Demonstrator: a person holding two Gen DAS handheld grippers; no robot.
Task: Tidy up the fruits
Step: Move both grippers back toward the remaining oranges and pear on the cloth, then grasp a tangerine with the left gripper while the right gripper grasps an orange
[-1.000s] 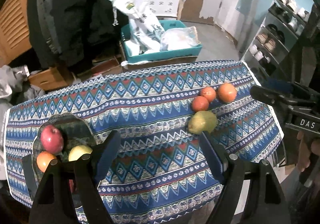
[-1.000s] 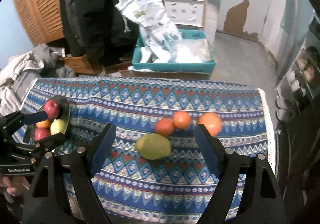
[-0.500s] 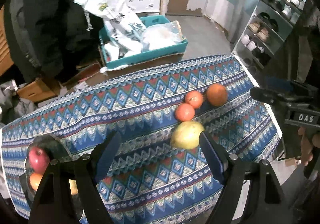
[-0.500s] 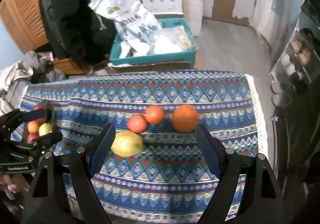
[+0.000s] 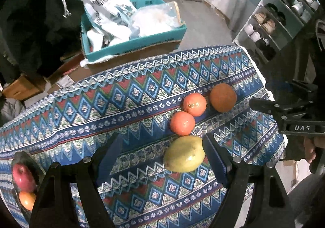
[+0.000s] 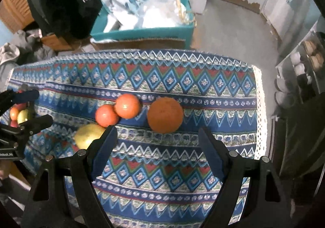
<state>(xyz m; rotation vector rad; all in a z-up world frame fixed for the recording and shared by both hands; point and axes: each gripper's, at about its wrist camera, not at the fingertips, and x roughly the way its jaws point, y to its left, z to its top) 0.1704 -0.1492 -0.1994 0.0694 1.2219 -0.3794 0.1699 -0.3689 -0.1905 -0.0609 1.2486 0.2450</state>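
1. In the left wrist view the left gripper [image 5: 162, 154] has its fingers wide apart and holds nothing. The yellow-green pear [image 5: 184, 156] lies on the counter [image 5: 121, 97] between them, low and right of centre, close to the right finger; whether it touches the pad I cannot tell.
2. The same view shows all four loose fruits clearly: two small tangerines [image 5: 189, 114] touching each other above the pear, and the larger orange [image 5: 223, 97] just beside them at the right.
3. In the right wrist view the right gripper [image 6: 156, 144] is also wide open and empty. The orange sits just above the gap between its fingers, apart from both.
4. Here the pear is partly hidden behind the left finger [image 6: 104, 146] and is blurred, so its shape is hard to read.
5. The dark bowl [image 5: 22, 162] is at the lower left edge of the left view, cut off by the frame and the gripper body; a red apple [image 5: 22, 175] and one orange fruit are visible in it.
6. In the right view the bowl is at the far left edge, small, and crossed by the left gripper; a yellow fruit shows there that the left view hides.
7. A hand [image 5: 312, 146] holding the right gripper shows at the right edge of the left view, only partly.
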